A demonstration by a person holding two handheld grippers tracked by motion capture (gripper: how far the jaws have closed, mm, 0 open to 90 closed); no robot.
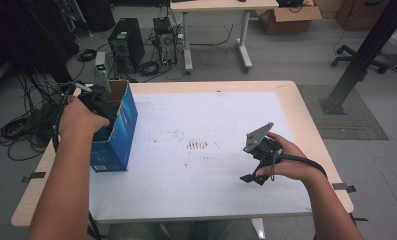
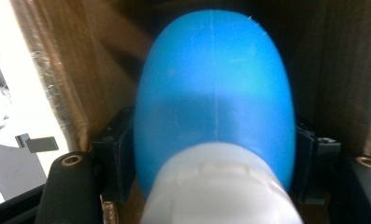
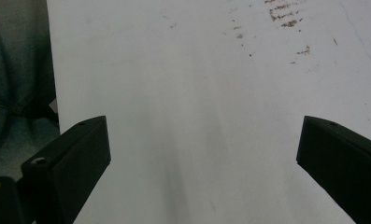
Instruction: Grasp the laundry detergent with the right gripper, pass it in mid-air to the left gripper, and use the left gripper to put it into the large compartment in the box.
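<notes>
Blue bottle (image 2: 213, 88), pinched by left gripper (image 1: 97, 102) jaws inside blue box (image 1: 118, 135): lift straight up, clear of walls; right gripper (image 1: 260, 156) jaws spread, idle.

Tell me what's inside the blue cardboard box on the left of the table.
Inside the blue box, the left gripper has its fingers closed on a blue and white rounded object. The brown inner walls show around it; the object hides the box floor.
</notes>
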